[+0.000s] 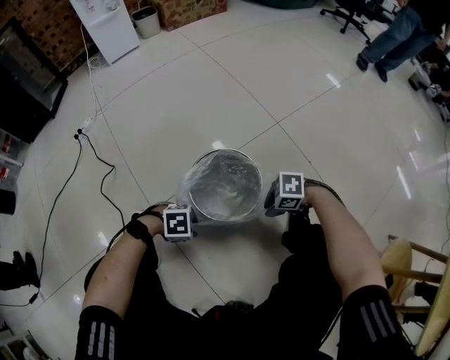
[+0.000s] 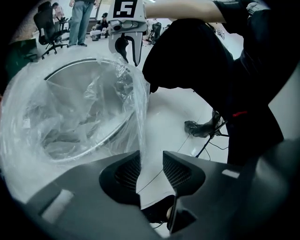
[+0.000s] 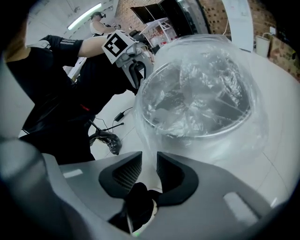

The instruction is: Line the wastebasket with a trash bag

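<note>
A round metal wastebasket (image 1: pixel 223 184) stands on the tiled floor, lined with a clear trash bag (image 1: pixel 211 169) whose edge drapes over the rim and down the outside. My left gripper (image 1: pixel 188 223) is at the basket's near-left side. In the left gripper view its jaws (image 2: pixel 151 161) stand apart, with a hanging fold of the bag (image 2: pixel 139 122) between them and not pinched. My right gripper (image 1: pixel 276 202) is at the basket's right side. Its jaws (image 3: pixel 149 164) show a narrow gap, low against the draped film (image 3: pixel 197 140); nothing is pressed between the pads.
A black cable (image 1: pixel 91 151) snakes over the floor at left. A white cabinet (image 1: pixel 105 24) and a small bin (image 1: pixel 146 21) stand at the back. A wooden chair (image 1: pixel 415 281) is close at right. A person (image 1: pixel 394 35) sits far right.
</note>
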Demonstrator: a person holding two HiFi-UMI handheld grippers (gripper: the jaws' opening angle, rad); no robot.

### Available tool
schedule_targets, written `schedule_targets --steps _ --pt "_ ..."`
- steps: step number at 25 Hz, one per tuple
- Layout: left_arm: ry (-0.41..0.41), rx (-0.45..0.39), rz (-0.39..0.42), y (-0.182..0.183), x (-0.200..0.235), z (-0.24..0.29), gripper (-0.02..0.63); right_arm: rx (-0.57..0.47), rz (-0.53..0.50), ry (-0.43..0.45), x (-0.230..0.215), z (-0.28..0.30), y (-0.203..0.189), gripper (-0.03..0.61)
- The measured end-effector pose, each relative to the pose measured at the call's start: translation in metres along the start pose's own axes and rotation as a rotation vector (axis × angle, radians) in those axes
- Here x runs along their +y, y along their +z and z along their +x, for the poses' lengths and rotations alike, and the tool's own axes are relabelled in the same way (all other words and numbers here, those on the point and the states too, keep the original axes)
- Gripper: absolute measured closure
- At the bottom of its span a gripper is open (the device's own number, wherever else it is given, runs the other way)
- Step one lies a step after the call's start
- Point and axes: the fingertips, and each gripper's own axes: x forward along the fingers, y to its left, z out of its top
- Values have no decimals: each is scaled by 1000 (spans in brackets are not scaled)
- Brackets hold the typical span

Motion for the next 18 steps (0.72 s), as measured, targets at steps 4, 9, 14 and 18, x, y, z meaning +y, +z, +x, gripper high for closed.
schedule_targets --steps 4,9,14,18 --pt "35 -22 -8 2 9 8 477 23 9 -16 -8 10 -3 468" --pt "136 -35 -43 -3 34 13 477 42 47 -99 -23 8 -2 466" --pt "132 -40 -51 -6 35 2 477 -15 17 -56 -20 2 7 466" --pt "33 -44 -96 -11 14 -28 477 -107 30 1 -6 -30 19 466"
